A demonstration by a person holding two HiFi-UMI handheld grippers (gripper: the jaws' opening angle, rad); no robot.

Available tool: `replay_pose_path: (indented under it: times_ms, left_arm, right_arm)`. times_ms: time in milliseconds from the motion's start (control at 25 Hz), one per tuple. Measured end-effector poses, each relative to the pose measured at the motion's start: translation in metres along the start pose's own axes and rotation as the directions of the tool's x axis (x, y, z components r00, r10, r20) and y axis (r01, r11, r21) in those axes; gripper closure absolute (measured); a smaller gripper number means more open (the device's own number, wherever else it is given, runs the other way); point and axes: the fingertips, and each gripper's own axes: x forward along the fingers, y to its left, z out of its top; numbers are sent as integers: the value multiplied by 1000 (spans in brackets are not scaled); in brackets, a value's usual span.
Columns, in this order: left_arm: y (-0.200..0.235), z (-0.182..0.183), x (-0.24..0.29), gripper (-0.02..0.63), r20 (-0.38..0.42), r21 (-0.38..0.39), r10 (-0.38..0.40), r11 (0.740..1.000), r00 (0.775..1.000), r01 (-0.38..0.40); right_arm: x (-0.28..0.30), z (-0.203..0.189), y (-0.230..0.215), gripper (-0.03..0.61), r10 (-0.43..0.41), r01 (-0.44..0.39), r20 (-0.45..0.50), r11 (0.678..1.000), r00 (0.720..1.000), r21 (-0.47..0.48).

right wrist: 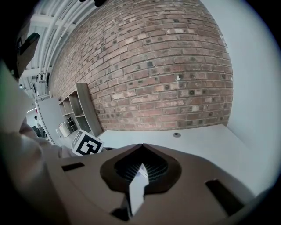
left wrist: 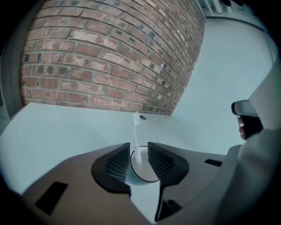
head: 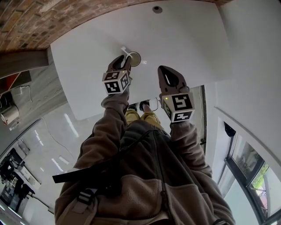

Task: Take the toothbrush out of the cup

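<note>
A white cup (head: 135, 58) stands on the white table (head: 189, 39), and a white toothbrush (head: 124, 50) leans out of it toward the far left. My left gripper (head: 127, 57) is right at the cup's near left side. In the left gripper view its jaws (left wrist: 139, 154) stand open; the cup (left wrist: 141, 172) sits in the gap just past the pads, and the toothbrush handle (left wrist: 136, 137) rises between the tips. No pad visibly presses on either. My right gripper (head: 162, 68) hovers to the right of the cup, apart from it, jaws (right wrist: 141, 147) shut and empty.
A small round grommet (head: 157, 9) sits in the table near its far edge. A brick wall (right wrist: 167, 66) runs behind the table, and a grey shelf unit (right wrist: 85, 110) stands at its left end. The table's near edge (head: 145, 99) lies just below both grippers.
</note>
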Motion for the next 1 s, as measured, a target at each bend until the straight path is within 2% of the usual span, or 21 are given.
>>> replay_pose_path:
  times_ms: [520,640,720,1000]
  left_arm:
    - [12,0,26,508,-19,-19,23,1000,1000,-23]
    - [11,3,26,520,-9,-4,30,1000,1000,-30]
    - [9,5,25,562,3,8,31,999,1000,-31]
    - [0,20,17,566,63,68,15,998,998,-19]
  right_arm:
    - [-9,-13,-12,578,-27,27,-17,999,999,21]
    - [-13,-12,-15,578,-37,38,-17,999,999,19]
    - [-15,-12,-16,578,-43,43,-16,999,999,20]
    - [-17,-12,-14,578,-42,42,-11,999,999,17]
